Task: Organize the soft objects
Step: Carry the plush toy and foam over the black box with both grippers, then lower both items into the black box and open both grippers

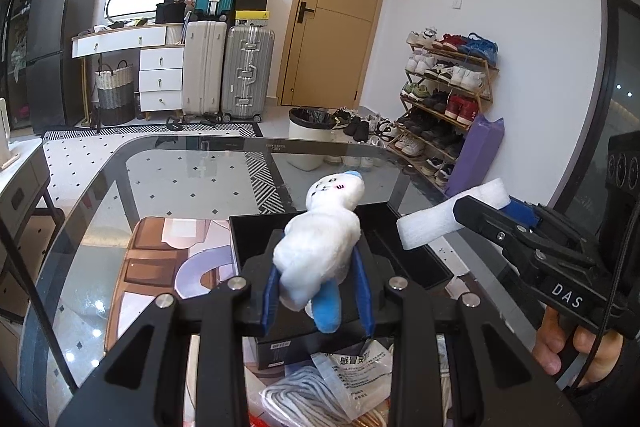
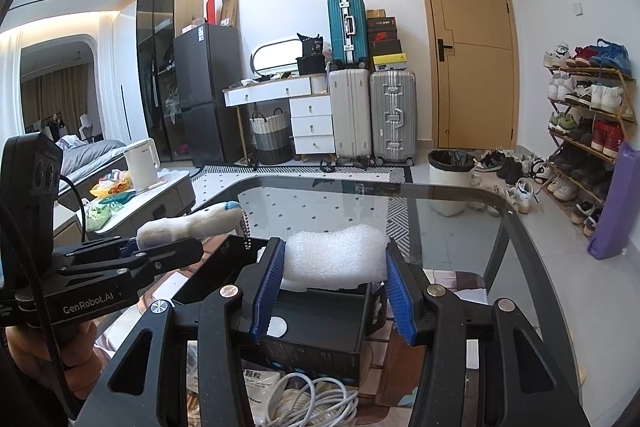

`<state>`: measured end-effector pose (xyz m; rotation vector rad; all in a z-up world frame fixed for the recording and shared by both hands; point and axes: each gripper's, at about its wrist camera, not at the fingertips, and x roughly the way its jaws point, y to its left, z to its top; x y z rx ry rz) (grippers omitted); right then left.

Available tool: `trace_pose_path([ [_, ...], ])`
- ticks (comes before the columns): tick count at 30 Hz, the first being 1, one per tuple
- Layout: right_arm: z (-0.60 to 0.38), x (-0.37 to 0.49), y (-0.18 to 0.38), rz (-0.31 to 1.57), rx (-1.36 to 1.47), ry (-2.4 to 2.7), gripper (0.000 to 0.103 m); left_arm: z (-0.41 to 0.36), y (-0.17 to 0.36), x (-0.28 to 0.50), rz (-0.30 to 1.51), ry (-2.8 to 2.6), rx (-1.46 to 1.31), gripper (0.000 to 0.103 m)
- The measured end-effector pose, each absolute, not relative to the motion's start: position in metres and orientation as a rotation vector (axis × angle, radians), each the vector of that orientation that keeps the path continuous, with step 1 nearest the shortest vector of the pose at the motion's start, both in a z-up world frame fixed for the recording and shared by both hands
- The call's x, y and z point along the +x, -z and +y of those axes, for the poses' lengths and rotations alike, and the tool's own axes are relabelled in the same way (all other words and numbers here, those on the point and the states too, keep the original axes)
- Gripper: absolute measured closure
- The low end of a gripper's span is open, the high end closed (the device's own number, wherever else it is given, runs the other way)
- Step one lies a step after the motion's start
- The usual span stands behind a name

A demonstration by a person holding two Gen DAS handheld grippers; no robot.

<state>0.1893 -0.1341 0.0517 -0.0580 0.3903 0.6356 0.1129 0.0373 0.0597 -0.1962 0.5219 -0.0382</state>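
Glass table [image 1: 168,183] first, since it's the biggest thing around: it sits under both grippers with a black open box [image 1: 416,259] on it, right below the fingertips. Looks like that box is where the soft stuff is meant to go, though that's a guess. Nothing soft shows inside it so far, so the sorting seems to be at an early-to-middle point: two items are picked up and in the air, none dropped off yet.

The left gripper [image 1: 320,291] is pinching a white plush toy [image 1: 320,247] between its blue pads, held just above the box. It's fluffy, with a small printed face, blue bits at the top and bottom, and a bead chain hanging off it in the right wrist view.

The right gripper [image 2: 334,287] is squeezing a white foam block [image 2: 334,259], also over the box. The foam looks bubbly and dents a little where the pads press. Some bagged cables lie closer in, beneath the grippers.
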Motion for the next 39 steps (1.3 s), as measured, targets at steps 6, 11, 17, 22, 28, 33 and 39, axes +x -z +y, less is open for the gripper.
trace_pose_path([
  [6,-0.129,0.202,-0.043,0.419,-0.079,-0.637,0.054,0.033,-0.054,0.12,0.543,0.03,-0.174,0.073],
  [11,-0.117,0.205,-0.037,0.441,-0.122,-0.649,0.054,0.032,-0.048,0.122,0.567,0.026,-0.158,0.073],
  [17,-0.103,0.214,-0.027,0.472,-0.169,-0.651,0.054,0.033,-0.039,0.127,0.6,0.012,-0.146,0.073],
  [22,-0.093,0.214,-0.02,0.484,-0.238,-0.645,0.054,0.034,-0.032,0.129,0.626,0.01,-0.144,0.073],
  [28,-0.084,0.216,-0.007,0.514,-0.306,-0.666,0.054,0.036,-0.025,0.132,0.649,0.015,-0.136,0.073],
  [33,-0.079,0.212,0.006,0.546,-0.341,-0.687,0.054,0.035,-0.026,0.132,0.652,0.019,-0.133,0.073],
  [39,-0.085,0.214,0.005,0.581,-0.315,-0.695,0.054,0.035,-0.026,0.132,0.649,0.018,-0.135,0.073],
])
